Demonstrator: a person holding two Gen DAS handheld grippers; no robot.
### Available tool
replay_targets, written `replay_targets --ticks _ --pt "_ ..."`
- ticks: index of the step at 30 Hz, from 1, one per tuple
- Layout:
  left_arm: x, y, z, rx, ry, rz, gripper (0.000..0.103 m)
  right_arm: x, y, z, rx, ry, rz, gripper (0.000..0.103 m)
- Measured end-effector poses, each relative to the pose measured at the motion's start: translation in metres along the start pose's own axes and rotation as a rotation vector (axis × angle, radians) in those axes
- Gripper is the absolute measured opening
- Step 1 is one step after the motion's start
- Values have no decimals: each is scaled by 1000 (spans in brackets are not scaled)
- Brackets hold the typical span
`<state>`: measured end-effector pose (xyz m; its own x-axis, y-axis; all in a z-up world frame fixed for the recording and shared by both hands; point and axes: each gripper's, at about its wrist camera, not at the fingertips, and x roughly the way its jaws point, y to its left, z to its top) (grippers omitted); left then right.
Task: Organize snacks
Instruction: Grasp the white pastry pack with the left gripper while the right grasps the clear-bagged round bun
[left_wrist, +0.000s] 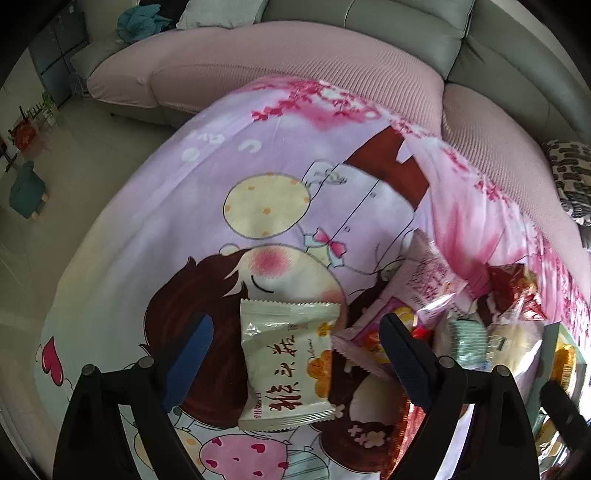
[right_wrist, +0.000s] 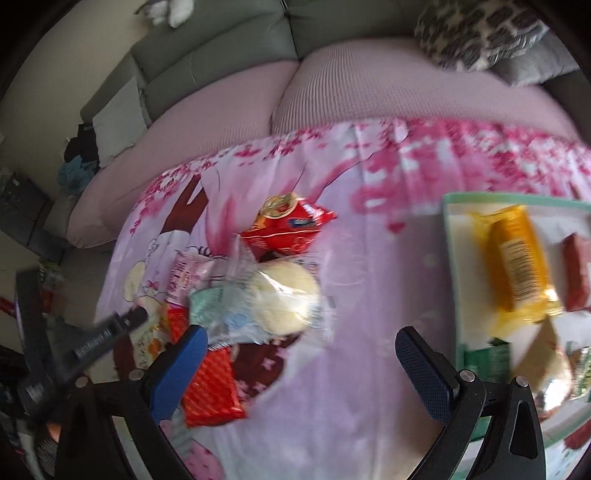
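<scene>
Nearest to me, between the spread fingers of my left gripper (left_wrist: 295, 358), lies the white snack packet (left_wrist: 288, 363) with red lettering, flat on the cartoon bedsheet (left_wrist: 207, 177); the jaws stand wide apart and touch nothing. I judge it light and crinkly, a sealed pillow pack with air in it, so it will likely slide on the cloth and squash if I pinch hard. I would close across its middle, along the short width, not on the thin crimped ends, which may slip out. Just right of it sits the loose pile of snacks (left_wrist: 461, 314), overlapping one another. In the right wrist view my right gripper (right_wrist: 299, 369) hangs parted and empty over bare sheet, with a flat red packet (right_wrist: 210, 387) by its left finger and a clear-wrapped pale bun (right_wrist: 284, 295) beyond, soft and easily crushed. Farther right is the green-rimmed tray (right_wrist: 452, 258), holding a yellow bar (right_wrist: 517, 258) already. Farthest back, the pink sofa cushions (right_wrist: 229, 96).
</scene>
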<state>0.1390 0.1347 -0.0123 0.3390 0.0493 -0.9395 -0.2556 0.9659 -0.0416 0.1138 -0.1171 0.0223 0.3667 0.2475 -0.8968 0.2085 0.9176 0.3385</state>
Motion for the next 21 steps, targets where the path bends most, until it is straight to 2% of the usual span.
replay_targets --ticks 4,13,17,19,21 --pt "14 -2 -6 9 36 44 92 23 1 15 51 64 20 103" --pt "24 5 -10 -22 52 49 90 69 6 20 63 144 -20 102" --pt "25 1 -15 -5 55 55 82 76 3 16 68 135 -33 97" --pt "26 -4 -17 11 56 54 74 74 3 15 62 121 -38 93" --pt "25 -10 -20 28 50 48 59 72 2 14 59 110 -36 90"
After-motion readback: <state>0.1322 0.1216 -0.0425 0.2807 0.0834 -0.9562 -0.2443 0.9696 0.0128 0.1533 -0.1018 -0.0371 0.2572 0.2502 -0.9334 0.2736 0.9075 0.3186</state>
